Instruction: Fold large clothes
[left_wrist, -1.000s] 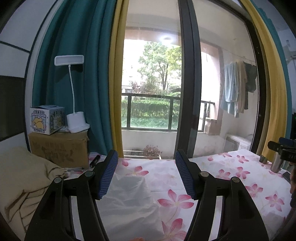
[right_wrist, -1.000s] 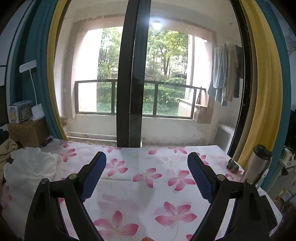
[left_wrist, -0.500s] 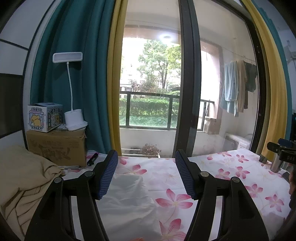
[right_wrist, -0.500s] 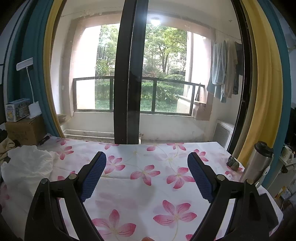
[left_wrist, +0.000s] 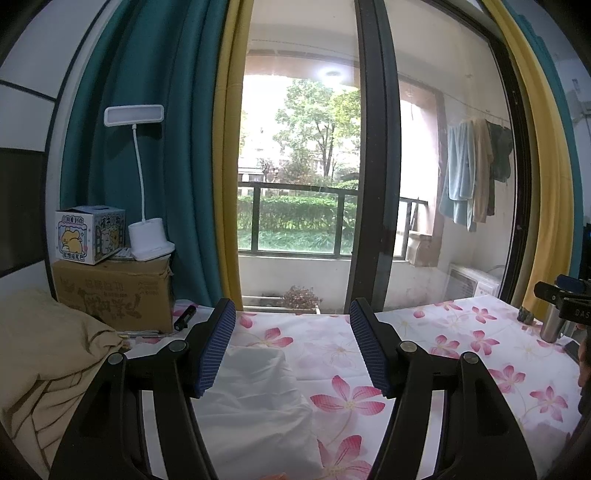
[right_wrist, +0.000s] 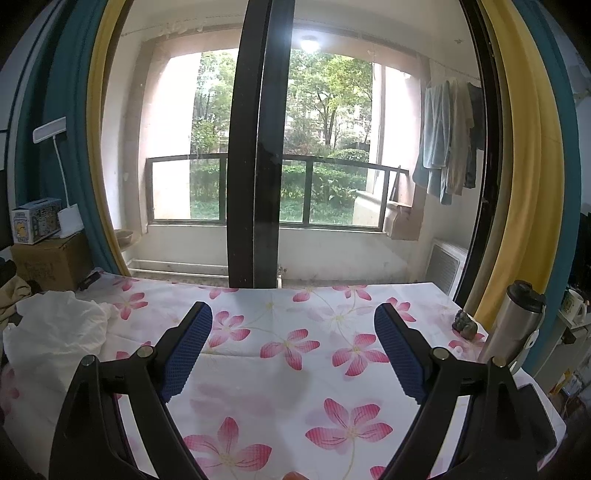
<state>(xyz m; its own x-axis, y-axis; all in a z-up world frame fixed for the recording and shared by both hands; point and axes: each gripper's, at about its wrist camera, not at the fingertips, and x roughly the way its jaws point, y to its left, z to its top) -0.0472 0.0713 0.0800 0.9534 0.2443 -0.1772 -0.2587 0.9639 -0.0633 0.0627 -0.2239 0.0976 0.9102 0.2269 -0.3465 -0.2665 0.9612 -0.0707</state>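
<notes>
Two empty grippers are held above a flowered worktop (right_wrist: 332, 369), a crumpled white garment (left_wrist: 255, 398) lying at its left.

The left gripper (left_wrist: 291, 350) is spread wide over the garment, apparently for grasping; the right gripper (right_wrist: 293, 350) is likewise spread wide, over bare cloth well apart from it.

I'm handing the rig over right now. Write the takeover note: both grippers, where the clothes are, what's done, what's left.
Left gripper: open, empty, above the white garment.
Right gripper: open, empty, over bare floral tablecloth.
White garment lies crumpled at the table's left end, unfolded. A beige garment is heaped further left, beside the cardboard box.
Done: no fold visible.
Left: grasp the white garment, spread it on the cloth, fold it; probably the beige one next. Mind the steel tumbler at the right edge.
</notes>
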